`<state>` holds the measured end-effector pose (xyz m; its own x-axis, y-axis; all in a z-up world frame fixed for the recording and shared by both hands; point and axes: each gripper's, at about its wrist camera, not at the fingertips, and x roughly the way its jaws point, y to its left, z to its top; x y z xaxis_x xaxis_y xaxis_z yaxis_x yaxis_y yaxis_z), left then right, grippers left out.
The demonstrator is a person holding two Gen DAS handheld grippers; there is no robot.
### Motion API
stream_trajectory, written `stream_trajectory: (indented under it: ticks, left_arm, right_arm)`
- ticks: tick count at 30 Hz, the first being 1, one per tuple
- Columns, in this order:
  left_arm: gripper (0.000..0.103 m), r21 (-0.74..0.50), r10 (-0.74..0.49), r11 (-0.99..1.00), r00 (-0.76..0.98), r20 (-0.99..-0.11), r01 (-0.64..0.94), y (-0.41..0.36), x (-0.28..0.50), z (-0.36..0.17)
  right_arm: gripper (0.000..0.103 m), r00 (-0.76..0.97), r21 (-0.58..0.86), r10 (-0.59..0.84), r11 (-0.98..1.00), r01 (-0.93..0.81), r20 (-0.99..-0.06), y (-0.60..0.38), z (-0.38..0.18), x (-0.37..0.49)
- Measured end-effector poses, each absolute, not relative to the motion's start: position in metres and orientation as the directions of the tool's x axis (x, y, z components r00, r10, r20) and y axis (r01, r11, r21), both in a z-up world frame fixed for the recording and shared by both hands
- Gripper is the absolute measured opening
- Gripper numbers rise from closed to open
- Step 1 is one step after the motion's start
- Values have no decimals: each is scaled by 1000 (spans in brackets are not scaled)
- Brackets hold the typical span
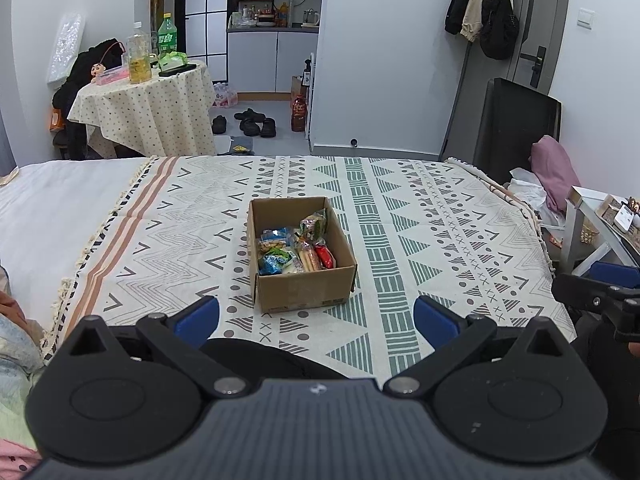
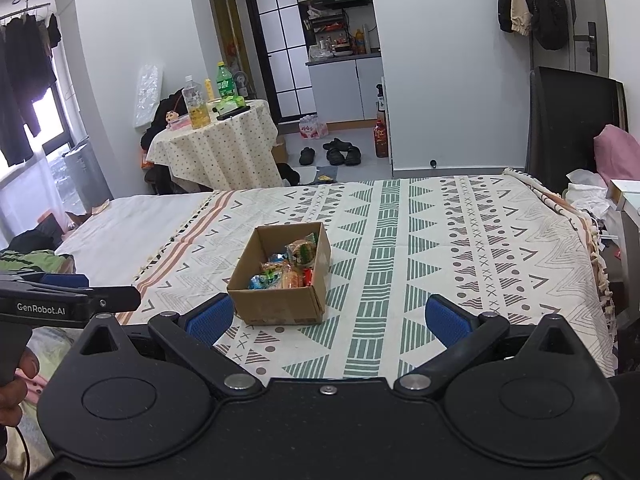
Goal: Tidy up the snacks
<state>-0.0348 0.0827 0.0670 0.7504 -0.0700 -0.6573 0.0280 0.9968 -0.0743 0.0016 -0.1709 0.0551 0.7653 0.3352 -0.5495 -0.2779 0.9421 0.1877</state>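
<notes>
Bed [image 1: 52, 216]: one, with a white sheet bare on its left side.
Patterned blanket [image 1: 400, 216]: one, spread over the bed, with green triangles, grey zigzags and orange stripes.
Round table [image 1: 152, 108]: one, across the room under a dotted cloth; two large bottles stand on it, one clear with yellow liquid, one green.
Left hand-held gripper [image 1: 316, 314]: one, low over the near edge of the blanket, its two blue-padded fingers [image 1: 200, 316] spread wide with nothing between them; in the right wrist view it shows at the left edge, a hand wrapped around its handle.
Right hand-held gripper [image 2: 328, 318]: one, likewise held apart and empty, its left pad just beside the box's near corner as seen.
Cardboard box [image 1: 304, 290]: one, open at the top, resting on the blanket near the middle of the bed, in front of both grippers.
Shoes [image 1: 250, 122]: about four dark ones on the floor beyond the bed.
Snacks [image 1: 296, 248]: several small packets piled inside the box, blue, green, red and orange wrappers; the exact count cannot be told.
</notes>
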Motion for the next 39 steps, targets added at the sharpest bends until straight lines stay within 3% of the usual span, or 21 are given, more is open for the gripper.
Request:
stream_trajectory:
  ticks: [39]
  left_arm:
    - [103, -84, -86, 996, 747, -659, 41, 80, -36, 69]
  right_arm:
    - [103, 756, 173, 322, 947, -273, -571, -172, 52, 3]
